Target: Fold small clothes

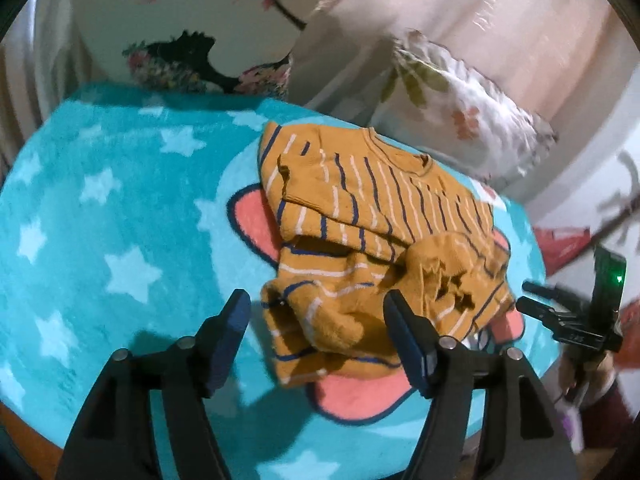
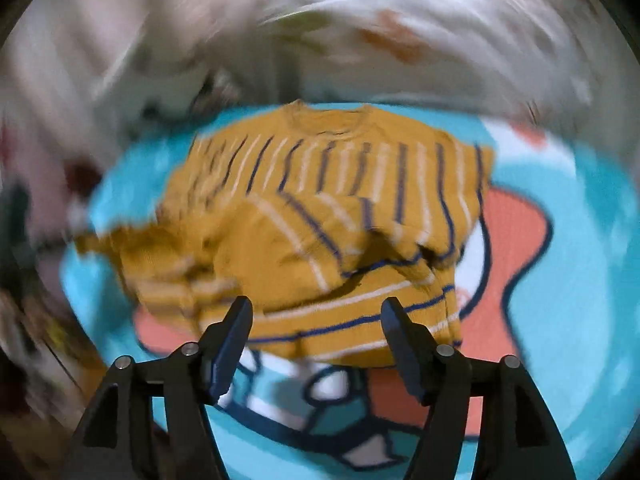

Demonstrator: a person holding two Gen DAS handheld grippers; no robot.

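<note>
Nearest to me, my left hand-held gripper stands released, with nothing between its jaws, and my right hand-held gripper is released too. Just beyond them the striped sweater lies on the blue star blanket, its bottom part bunched over the body. I judge one fold is laid; next I must flatten it. Far behind are pillows.

Dim indoor light, right view motion-blurred
</note>
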